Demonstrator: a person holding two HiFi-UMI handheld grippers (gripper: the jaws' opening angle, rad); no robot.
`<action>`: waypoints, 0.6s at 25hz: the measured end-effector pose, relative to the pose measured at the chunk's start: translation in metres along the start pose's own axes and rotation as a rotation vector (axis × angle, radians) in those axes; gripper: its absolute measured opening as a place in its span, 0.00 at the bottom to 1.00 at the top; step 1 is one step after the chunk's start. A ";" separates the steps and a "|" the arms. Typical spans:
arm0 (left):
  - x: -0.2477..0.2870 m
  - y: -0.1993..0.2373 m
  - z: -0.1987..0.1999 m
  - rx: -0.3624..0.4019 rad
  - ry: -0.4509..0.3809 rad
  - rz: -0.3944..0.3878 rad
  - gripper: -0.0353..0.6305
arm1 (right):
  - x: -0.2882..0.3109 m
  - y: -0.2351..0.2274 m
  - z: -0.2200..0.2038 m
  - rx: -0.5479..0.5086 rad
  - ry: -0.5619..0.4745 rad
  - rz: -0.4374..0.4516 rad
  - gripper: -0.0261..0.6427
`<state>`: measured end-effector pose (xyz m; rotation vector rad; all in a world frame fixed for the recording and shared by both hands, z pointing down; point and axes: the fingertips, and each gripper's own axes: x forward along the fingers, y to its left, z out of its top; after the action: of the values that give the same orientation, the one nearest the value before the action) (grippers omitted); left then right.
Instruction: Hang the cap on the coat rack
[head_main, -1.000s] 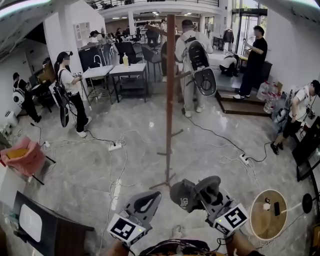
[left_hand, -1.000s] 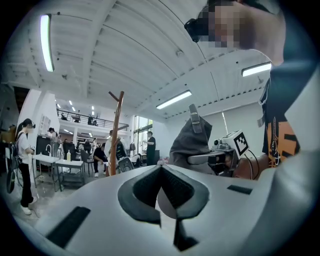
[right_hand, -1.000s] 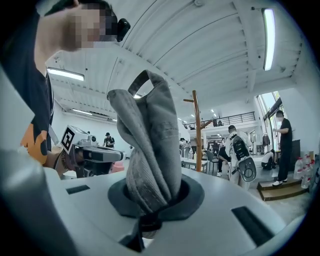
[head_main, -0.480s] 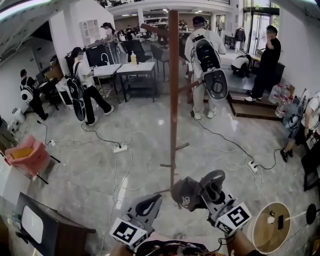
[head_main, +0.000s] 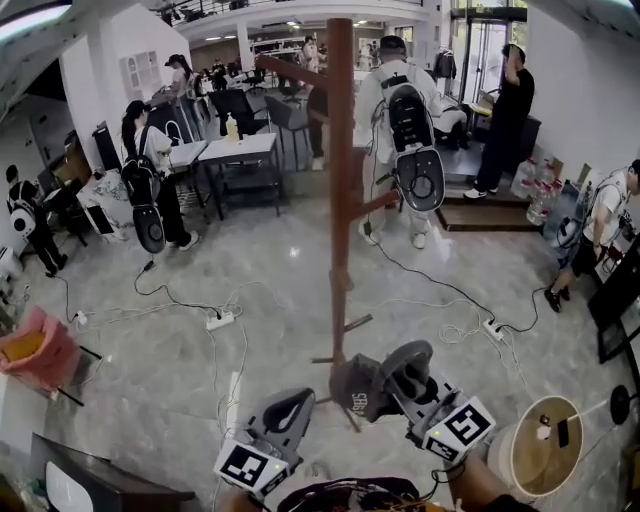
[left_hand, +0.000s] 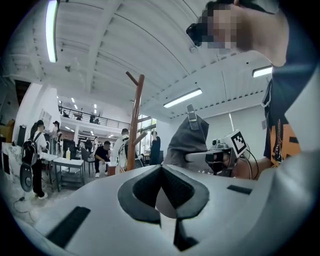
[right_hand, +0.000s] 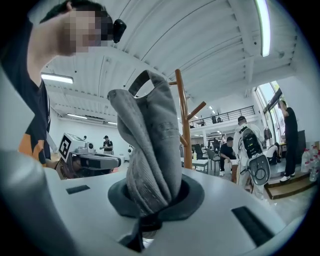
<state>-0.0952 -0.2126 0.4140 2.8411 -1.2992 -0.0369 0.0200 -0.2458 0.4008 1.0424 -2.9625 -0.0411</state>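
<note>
Item 1. Right gripper (head_main: 395, 375), lower right of the head view. Its jaws are closing tightly on a bunched fold of the cap (head_main: 352, 388). In the right gripper view (right_hand: 150, 212) the grey fabric (right_hand: 147, 150) is rising upright out of the pinch, with its strap loop showing at the top. Its marker cube (head_main: 458, 430) is sitting toward the person.

Item 2. Left gripper (head_main: 290, 408), lower left of the head view, just beside the right gripper and apart from the cap. In the left gripper view (left_hand: 161, 185) its pads are meeting with nothing between them. The cap (left_hand: 187, 142) is showing beyond it, off to the right.

Item 3. Cap, dark grey with pale lettering on one side. It is hanging in the air off the right gripper, near the foot of the coat rack (head_main: 340, 190) and not touching any peg.

Item 4. Round wooden table (head_main: 545, 455), standing at the lower right and carrying small items too small to identify.

Item 5. Coat rack, a brown wooden pole with angled pegs. It is standing upright on the marble floor (head_main: 270, 260), directly ahead of both grippers.

Item 6. Power strip (head_main: 220, 320) and cables, lying on the floor to the left of the rack.

Item 7. Pink chair (head_main: 40, 350), sitting at the far left edge.

Item 8. Person with a backpack (head_main: 400, 130), standing beyond the rack and facing away.

Item 9. Grey tables (head_main: 240, 150), standing further back on the left.
</note>
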 end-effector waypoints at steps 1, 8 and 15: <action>0.005 0.005 -0.001 -0.005 0.008 -0.010 0.09 | 0.005 -0.004 0.001 0.007 0.001 -0.006 0.11; 0.027 0.027 0.007 -0.021 -0.032 0.027 0.09 | 0.026 -0.022 -0.006 -0.002 0.033 0.014 0.11; 0.037 0.037 0.009 0.007 -0.025 0.053 0.09 | 0.051 -0.036 -0.012 -0.013 0.074 0.044 0.11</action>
<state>-0.0993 -0.2643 0.4057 2.8198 -1.3808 -0.0679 0.0027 -0.3064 0.4115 0.9550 -2.9135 -0.0213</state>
